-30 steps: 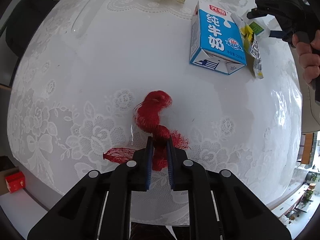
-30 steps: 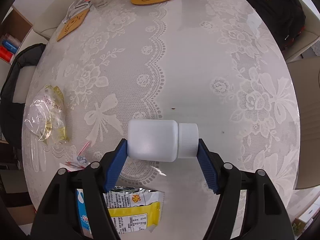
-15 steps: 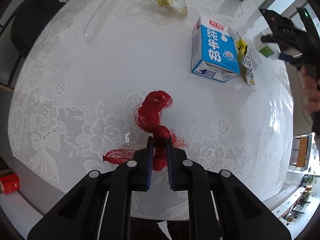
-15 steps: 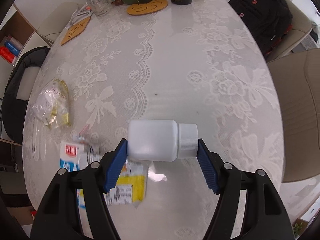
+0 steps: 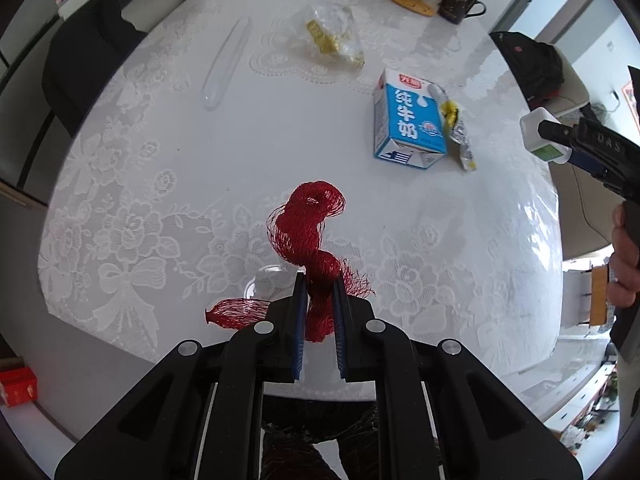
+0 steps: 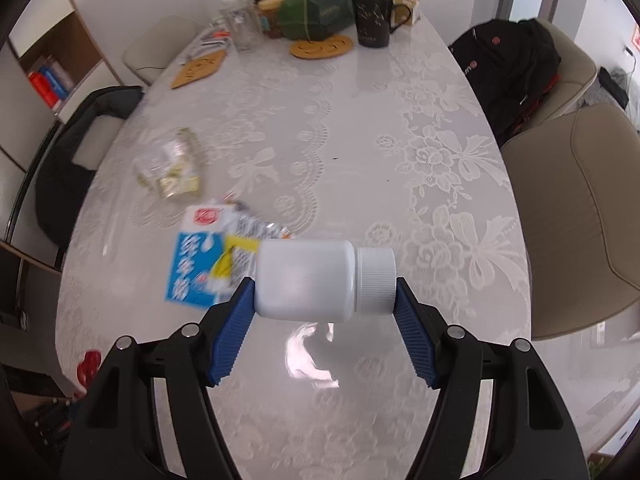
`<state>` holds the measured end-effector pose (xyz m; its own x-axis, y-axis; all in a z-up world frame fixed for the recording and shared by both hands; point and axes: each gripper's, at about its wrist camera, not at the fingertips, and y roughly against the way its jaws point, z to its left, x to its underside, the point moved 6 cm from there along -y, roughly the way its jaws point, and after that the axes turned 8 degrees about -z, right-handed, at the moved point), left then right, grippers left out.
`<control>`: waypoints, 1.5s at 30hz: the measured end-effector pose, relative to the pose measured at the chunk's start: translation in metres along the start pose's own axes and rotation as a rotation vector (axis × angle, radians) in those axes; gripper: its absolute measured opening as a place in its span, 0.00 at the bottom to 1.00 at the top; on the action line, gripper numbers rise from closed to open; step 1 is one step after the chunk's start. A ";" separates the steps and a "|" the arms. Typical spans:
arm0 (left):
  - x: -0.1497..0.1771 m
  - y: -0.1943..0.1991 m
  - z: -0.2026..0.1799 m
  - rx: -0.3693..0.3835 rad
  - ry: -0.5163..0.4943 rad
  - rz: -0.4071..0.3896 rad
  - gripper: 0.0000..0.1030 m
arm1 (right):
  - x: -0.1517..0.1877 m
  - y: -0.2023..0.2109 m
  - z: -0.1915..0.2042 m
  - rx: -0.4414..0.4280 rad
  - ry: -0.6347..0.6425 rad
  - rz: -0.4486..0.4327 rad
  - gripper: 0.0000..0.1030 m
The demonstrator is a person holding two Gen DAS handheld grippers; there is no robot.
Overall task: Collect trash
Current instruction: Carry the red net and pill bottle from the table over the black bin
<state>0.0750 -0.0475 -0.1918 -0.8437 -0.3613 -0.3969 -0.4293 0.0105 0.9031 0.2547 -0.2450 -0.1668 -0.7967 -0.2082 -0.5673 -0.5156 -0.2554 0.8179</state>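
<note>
My left gripper [image 5: 320, 280] is shut on a red mesh net bag [image 5: 310, 224], which hangs in a twisted bunch above the white lace tablecloth [image 5: 160, 168]. My right gripper [image 6: 325, 280] is shut on a white plastic bottle [image 6: 306, 280] with a ribbed cap, held sideways above the table; the same bottle [image 5: 542, 136] shows at the right in the left wrist view. On the table lie a blue milk carton [image 5: 406, 120], a yellow snack wrapper [image 5: 460, 136] beside it, a clear crumpled bag [image 5: 334, 36] and a clear plastic sleeve [image 5: 226, 64].
At the far end stand a black mug [image 6: 374, 16], a glass jar [image 6: 242, 20], a green tissue box [image 6: 316, 12] and wooden coasters [image 6: 322, 46]. Chairs ring the table: a beige one [image 6: 580, 208] right, one with a black backpack [image 6: 508, 64], and a dark one [image 6: 80, 148] left.
Both grippers have risen and pulled back from the table, so more of it shows. The net bag and the bottle stay gripped. The right gripper has swung toward the table's right edge.
</note>
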 end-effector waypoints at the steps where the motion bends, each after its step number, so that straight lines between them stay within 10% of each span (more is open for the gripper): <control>1: 0.002 0.004 0.000 0.005 -0.006 -0.005 0.11 | 0.004 0.008 0.003 -0.002 0.002 -0.009 0.64; 24: 0.085 0.057 0.020 0.070 -0.153 -0.017 0.11 | 0.149 0.126 0.069 0.021 0.008 -0.048 0.64; 45: 0.184 0.027 0.045 0.077 -0.194 0.086 0.11 | 0.298 0.121 0.102 0.002 0.001 0.102 0.64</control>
<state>-0.1065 -0.0720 -0.2485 -0.9211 -0.1700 -0.3502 -0.3705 0.1071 0.9226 -0.0768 -0.2413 -0.2271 -0.8446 -0.2345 -0.4813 -0.4324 -0.2311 0.8715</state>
